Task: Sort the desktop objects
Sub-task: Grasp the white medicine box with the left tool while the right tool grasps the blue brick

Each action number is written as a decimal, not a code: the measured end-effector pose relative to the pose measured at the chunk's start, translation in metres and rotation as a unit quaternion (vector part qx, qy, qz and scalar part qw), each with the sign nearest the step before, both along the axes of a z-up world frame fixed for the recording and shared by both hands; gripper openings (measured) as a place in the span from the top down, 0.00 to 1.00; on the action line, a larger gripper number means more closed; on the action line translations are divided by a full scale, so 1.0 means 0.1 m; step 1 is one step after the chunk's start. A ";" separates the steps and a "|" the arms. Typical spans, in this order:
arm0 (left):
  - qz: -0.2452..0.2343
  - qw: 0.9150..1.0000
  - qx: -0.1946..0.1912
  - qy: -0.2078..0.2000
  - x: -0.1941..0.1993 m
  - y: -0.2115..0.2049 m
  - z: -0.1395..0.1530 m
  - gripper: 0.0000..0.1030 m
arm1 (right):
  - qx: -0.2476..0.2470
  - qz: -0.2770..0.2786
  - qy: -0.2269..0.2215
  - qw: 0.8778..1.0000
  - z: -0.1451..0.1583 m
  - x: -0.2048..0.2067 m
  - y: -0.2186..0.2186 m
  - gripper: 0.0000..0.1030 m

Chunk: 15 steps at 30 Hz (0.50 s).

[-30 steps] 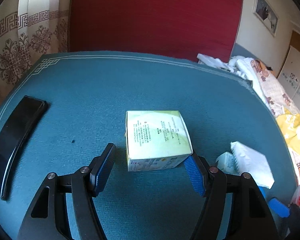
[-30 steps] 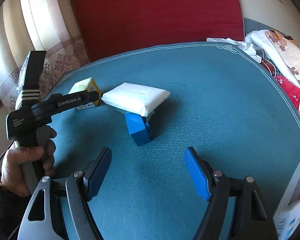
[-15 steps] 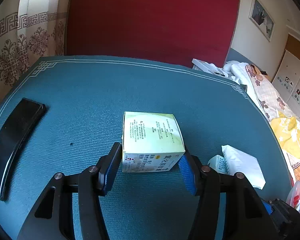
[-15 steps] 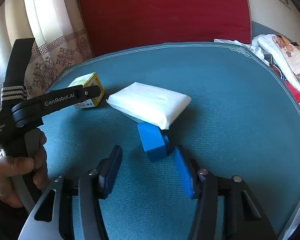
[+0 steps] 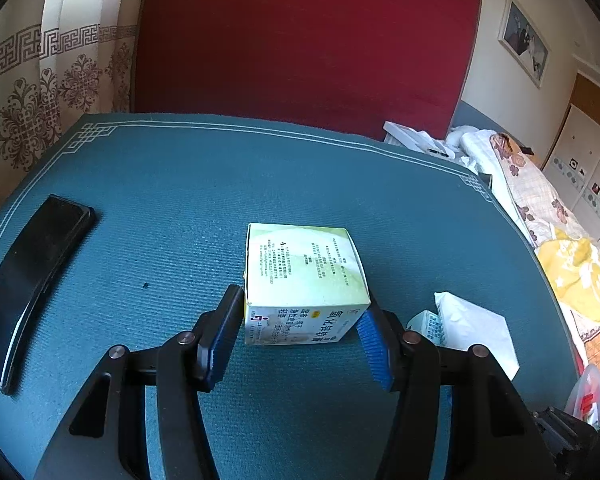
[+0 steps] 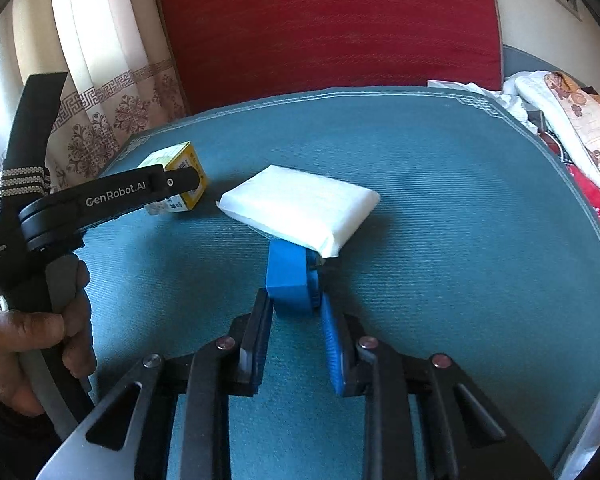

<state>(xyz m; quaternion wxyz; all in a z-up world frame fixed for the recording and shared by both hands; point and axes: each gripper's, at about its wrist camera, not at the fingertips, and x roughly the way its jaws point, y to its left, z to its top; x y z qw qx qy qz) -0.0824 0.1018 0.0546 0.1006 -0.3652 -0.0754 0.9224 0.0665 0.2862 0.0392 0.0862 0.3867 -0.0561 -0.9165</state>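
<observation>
LEFT: small carton (image 5: 305, 280), at frame centre on the teal mat (image 5: 180, 200), is clamped by the left gripper (image 5: 298, 334) across its near side walls | RIGHT: blue block (image 6: 290, 278), mid-frame under a tissue pack (image 6: 300, 210), is pinched at its near end by the right gripper (image 6: 294, 330) | HANDLING: carton judged light and crushable, best held low on its side walls; block judged rigid, tissue pack likely to slide off.

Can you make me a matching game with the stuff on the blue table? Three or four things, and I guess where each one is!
Things:
1. box
2. phone
3. tissue pack
4. blue block

Places:
A. lying flat at the table's left edge
B. resting on top of the blue block
C. between the left gripper's fingers
D. between the right gripper's fingers

Pairs: 1-C, 2-A, 3-B, 4-D
</observation>
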 end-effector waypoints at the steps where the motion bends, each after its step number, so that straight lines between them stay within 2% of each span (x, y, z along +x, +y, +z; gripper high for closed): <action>1: 0.000 1.000 0.001 0.001 0.01 0.00 0.01 0.43 | 0.000 -0.002 0.001 1.000 0.02 0.04 0.03 0.73; 15: -0.012 0.999 0.019 0.024 0.17 0.05 0.21 0.43 | 0.020 -0.014 -0.006 1.000 0.09 0.50 0.10 0.74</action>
